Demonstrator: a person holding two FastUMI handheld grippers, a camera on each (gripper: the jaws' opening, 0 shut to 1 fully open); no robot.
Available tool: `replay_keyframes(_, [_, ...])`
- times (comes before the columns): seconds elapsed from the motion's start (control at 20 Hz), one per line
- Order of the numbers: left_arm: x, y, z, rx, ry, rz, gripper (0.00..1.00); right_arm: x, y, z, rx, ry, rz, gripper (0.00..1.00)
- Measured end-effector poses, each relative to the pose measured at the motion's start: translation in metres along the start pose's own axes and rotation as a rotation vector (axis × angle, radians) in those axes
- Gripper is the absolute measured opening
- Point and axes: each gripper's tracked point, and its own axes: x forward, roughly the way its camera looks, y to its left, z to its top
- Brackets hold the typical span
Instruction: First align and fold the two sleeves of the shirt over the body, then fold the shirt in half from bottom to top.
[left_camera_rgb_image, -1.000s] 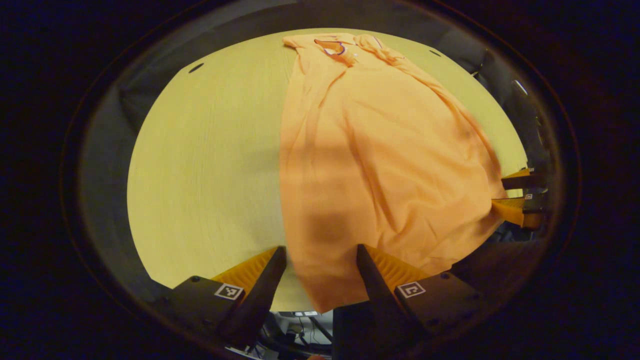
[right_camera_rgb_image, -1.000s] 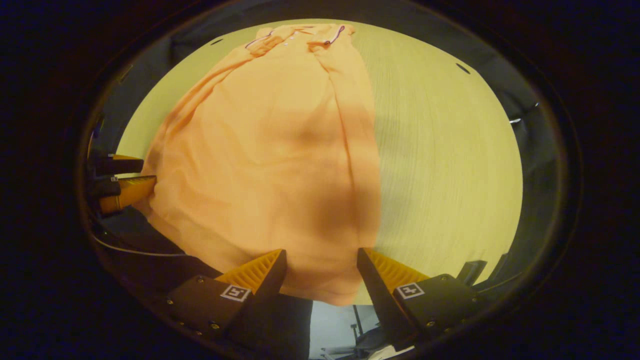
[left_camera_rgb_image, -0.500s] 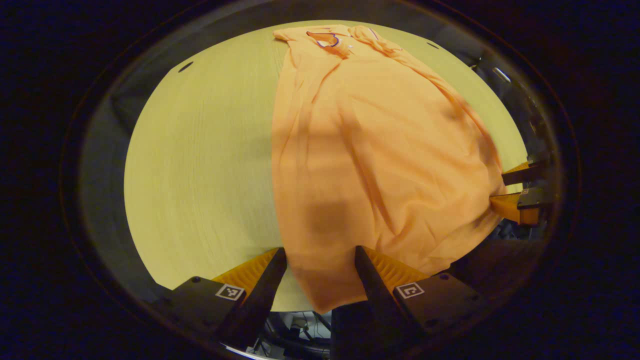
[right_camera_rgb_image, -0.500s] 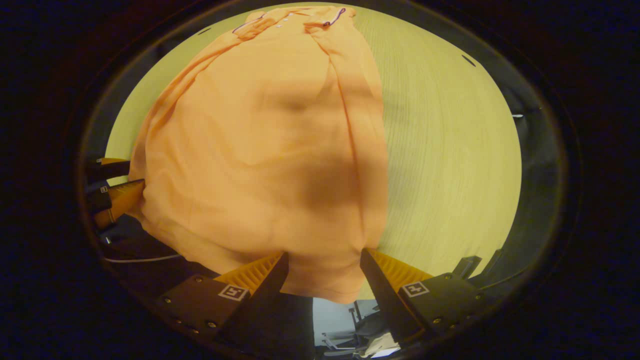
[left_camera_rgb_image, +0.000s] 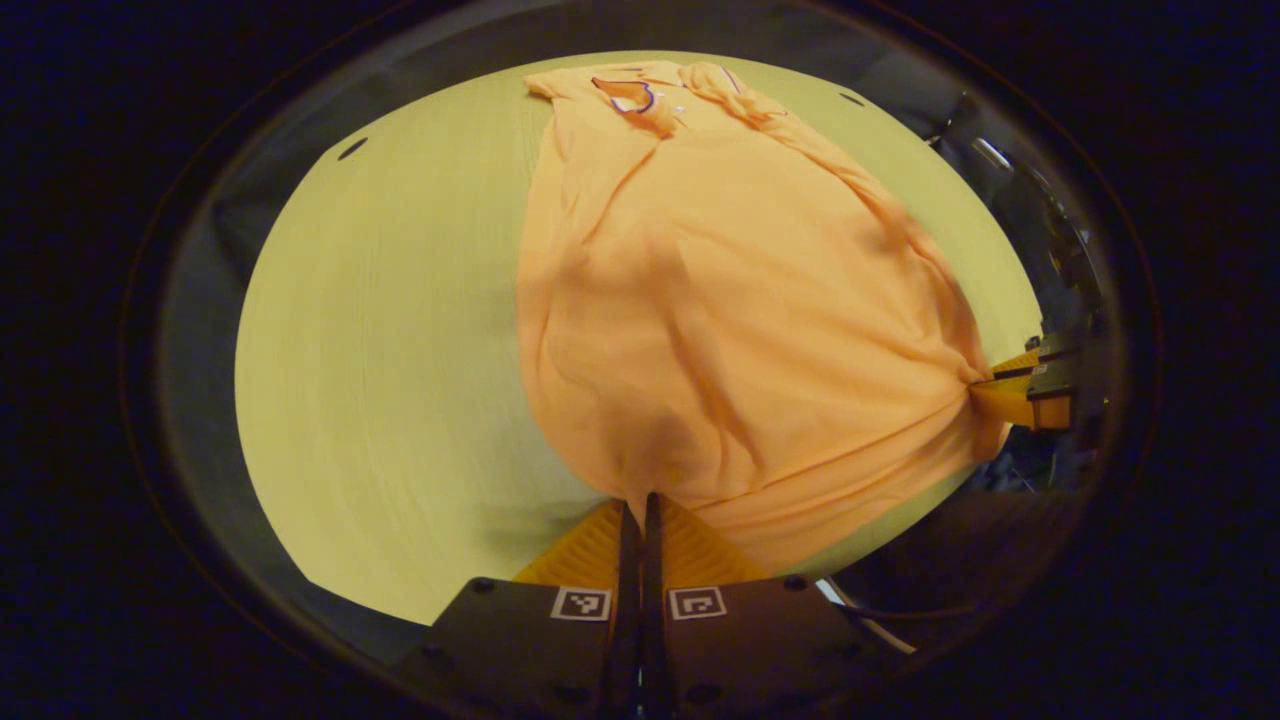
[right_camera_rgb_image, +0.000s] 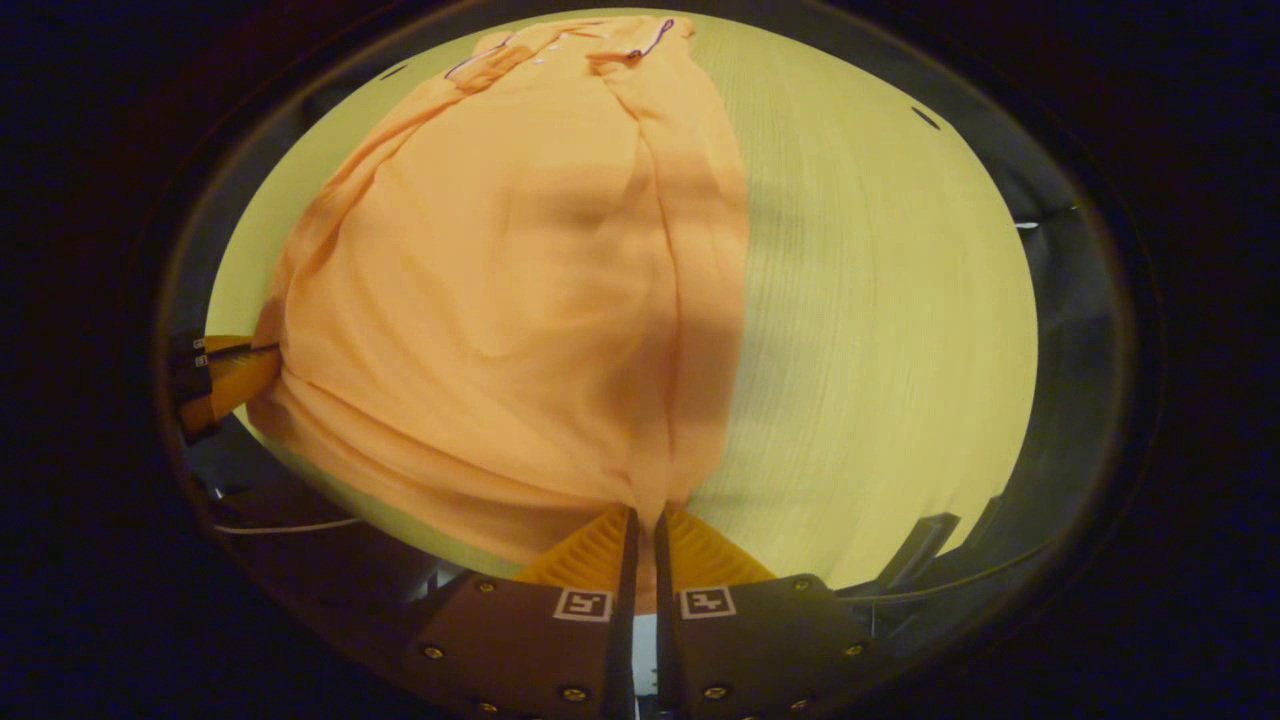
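An orange shirt (left_camera_rgb_image: 720, 300) lies lengthwise on the pale wooden table (left_camera_rgb_image: 380, 330), collar (left_camera_rgb_image: 635, 95) at the far end, sleeves folded in over the body. My left gripper (left_camera_rgb_image: 637, 498) is shut on the hem at its near left corner, cloth bunching into the fingers. My right gripper (right_camera_rgb_image: 645, 512) is shut on the hem's near right corner of the shirt (right_camera_rgb_image: 500, 290). Each gripper appears in the other's view: the right gripper (left_camera_rgb_image: 985, 385) at the right edge, the left gripper (right_camera_rgb_image: 265, 355) at the left edge, both pinching the cloth.
The table (right_camera_rgb_image: 880, 330) stretches bare beside the shirt on both sides. Its near edge runs just under the hem. Dark booth wall rings the table, and a cable (right_camera_rgb_image: 290, 525) hangs below the near edge.
Both grippers went from open around the hem to shut on it. The hem now gathers into folds at both corners and lifts slightly off the table's near edge.
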Motion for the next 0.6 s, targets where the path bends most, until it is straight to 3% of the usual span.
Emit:
replay_keyframes(0.05, [0.0,-0.001,0.001,0.009,-0.004,0.003,0.07,-0.003,0.002,-0.002,-0.006,0.01,-0.001,0.01])
replay_keyframes(0.35, [-0.002,0.003,0.015,0.023,-0.068,0.005,0.07,-0.006,0.001,0.004,0.022,-0.018,0.012,0.01])
replay_keyframes(0.6, [-0.028,0.011,0.055,-0.076,-0.164,0.003,0.06,-0.025,0.001,0.033,0.077,-0.093,0.03,0.01])
